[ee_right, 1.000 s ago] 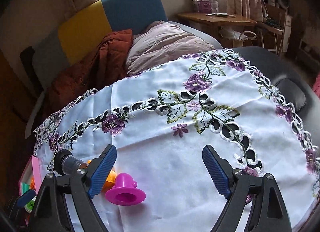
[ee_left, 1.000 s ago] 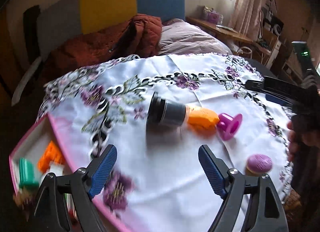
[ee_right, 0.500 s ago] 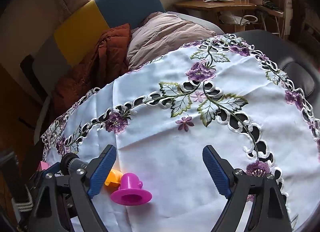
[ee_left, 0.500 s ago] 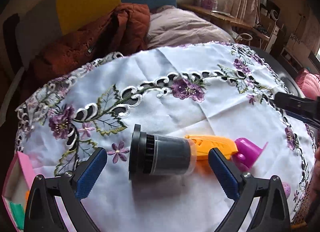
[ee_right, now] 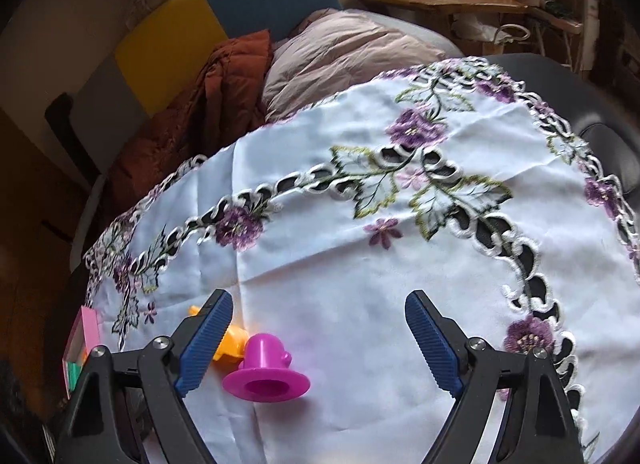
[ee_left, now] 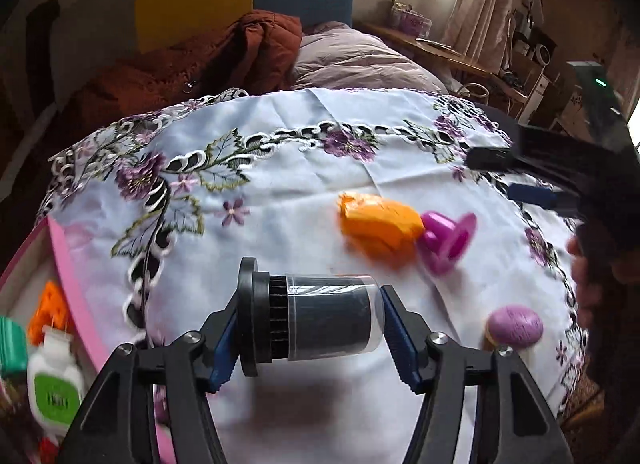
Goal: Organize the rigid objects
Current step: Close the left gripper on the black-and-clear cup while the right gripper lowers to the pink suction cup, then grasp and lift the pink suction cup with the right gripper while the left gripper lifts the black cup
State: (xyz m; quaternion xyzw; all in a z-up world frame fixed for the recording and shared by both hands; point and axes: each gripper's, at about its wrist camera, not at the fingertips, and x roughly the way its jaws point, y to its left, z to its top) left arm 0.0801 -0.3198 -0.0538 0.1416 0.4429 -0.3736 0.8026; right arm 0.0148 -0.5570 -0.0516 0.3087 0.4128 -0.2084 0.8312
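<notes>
Clamping the black cylinder (ee_left: 320, 320) endwise, left gripper (ee_left: 308, 328) jaws held it near, above the counter (ee_left: 304, 184); orange piece (ee_left: 376, 224) beyond. Right gripper (ee_right: 320, 344) jaws gaped wide, empty; magenta cup (ee_right: 266, 372) near left.

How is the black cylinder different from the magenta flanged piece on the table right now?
The black cylinder is clamped end to end in the left gripper; the magenta flanged piece sits free on the tablecloth, near the open right gripper. The cylinder is dark with a clear sleeve and ribbed collar; the magenta piece is one bright, opaque colour. The cylinder looks larger. Both are round with a wider flange at one end.
</notes>
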